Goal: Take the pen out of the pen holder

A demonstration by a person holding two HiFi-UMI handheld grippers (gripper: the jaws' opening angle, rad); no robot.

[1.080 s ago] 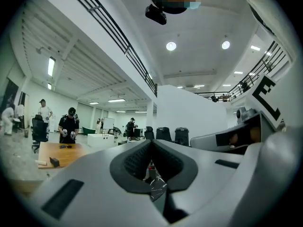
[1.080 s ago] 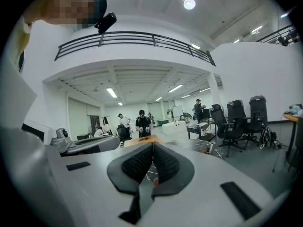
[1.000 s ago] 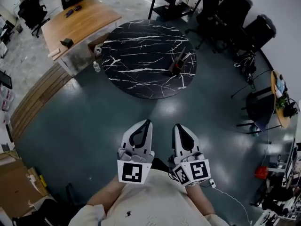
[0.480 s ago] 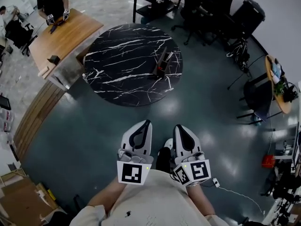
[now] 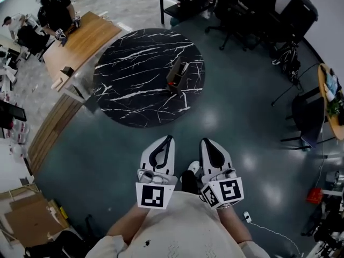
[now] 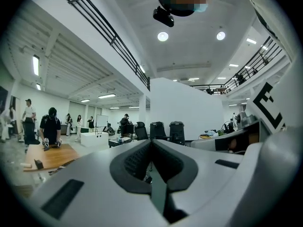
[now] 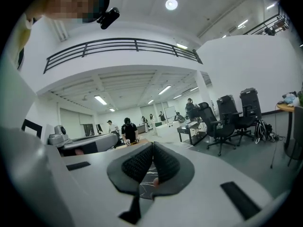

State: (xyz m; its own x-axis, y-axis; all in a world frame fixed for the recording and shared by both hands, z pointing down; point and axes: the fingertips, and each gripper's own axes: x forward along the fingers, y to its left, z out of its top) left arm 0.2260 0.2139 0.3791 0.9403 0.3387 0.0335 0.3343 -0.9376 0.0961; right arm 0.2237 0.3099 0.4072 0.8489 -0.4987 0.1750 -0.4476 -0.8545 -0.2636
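Person's cream knit top (image 5: 177, 230), marked with a small dark spot, and the hand-held left gripper (image 5: 169, 138) and right gripper (image 5: 205, 141): each a glossy white tapering shell with black ribbed pads (image 6: 135, 161), a dark teardrop opening, and a rear cube (image 5: 151, 195) bearing black-and-white square markers.

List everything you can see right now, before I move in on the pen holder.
Round marble table: one, black with white veins, centre ahead.
Dark pen holder: one, on table's right part; contents too small to tell.
Wooden desk: one, brown, upper left.
Office chairs: several, black, upper right.
Cardboard boxes: some, brown, lower left.
Left tongs: one, white, shut, empty.
Right tongs: one, white, shut, empty.
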